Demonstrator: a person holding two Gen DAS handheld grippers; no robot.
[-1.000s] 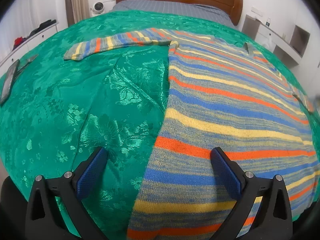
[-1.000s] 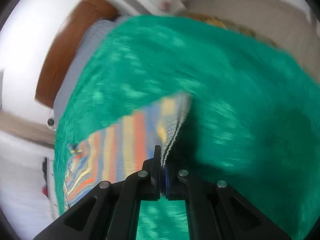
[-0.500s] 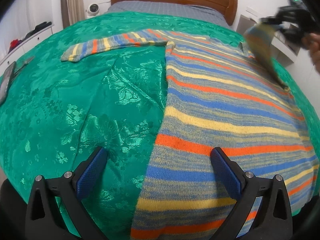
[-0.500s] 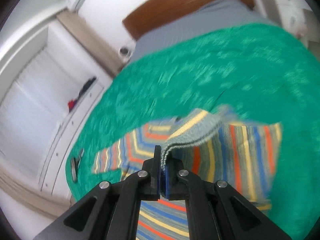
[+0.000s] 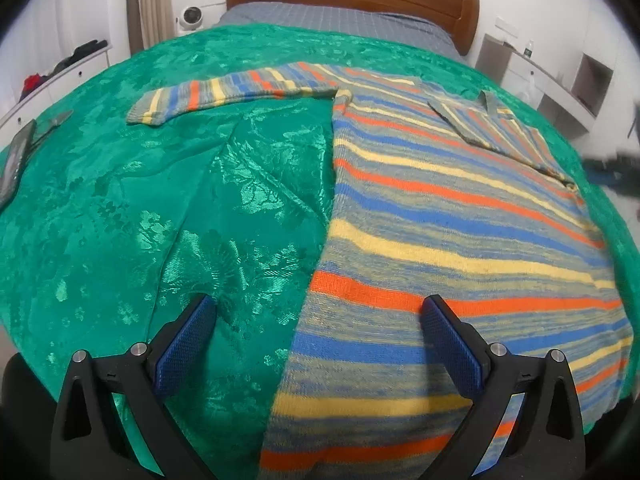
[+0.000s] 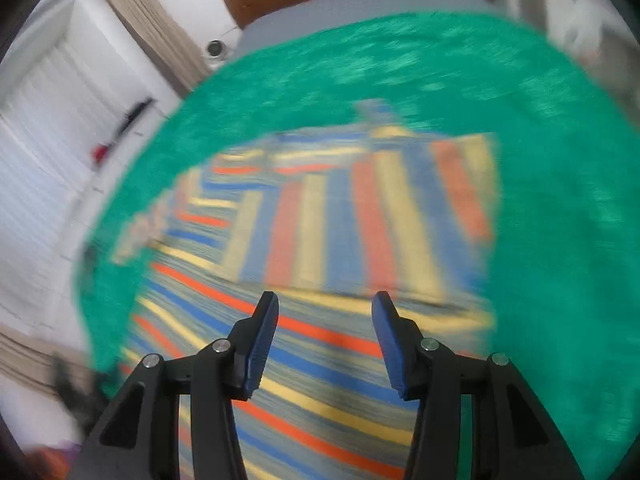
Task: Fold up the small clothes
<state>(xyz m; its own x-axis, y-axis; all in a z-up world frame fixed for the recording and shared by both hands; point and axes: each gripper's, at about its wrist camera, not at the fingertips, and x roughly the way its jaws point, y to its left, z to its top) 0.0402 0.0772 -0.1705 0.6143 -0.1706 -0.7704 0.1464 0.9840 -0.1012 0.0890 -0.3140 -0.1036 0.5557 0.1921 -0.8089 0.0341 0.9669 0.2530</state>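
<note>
the left tool (image 5: 316, 324) hangs wide open and empty over the near hem of the striped sweater (image 5: 460, 216), straddling its left edge. the sweater runs lengthwise away across the green bedspread (image 5: 120, 200). farther off, its unfolded left sleeve (image 5: 240, 90) lies up and left, nearer this tool. the right tool (image 6: 324, 320), parted and empty, hovers above the folded right sleeve (image 6: 360, 208).

My left gripper (image 5: 316, 320): jaws spread wide, blue pads (image 5: 450, 346) facing inward, nothing between them, held low and level, pointing forward. My right gripper (image 6: 325, 312): jaws parted, narrower gap than left, nothing clamped, blue pads (image 6: 262, 340) bare, tilted downward; view motion-blurred. In left view, right gripper only dark blur at right edge.
</note>
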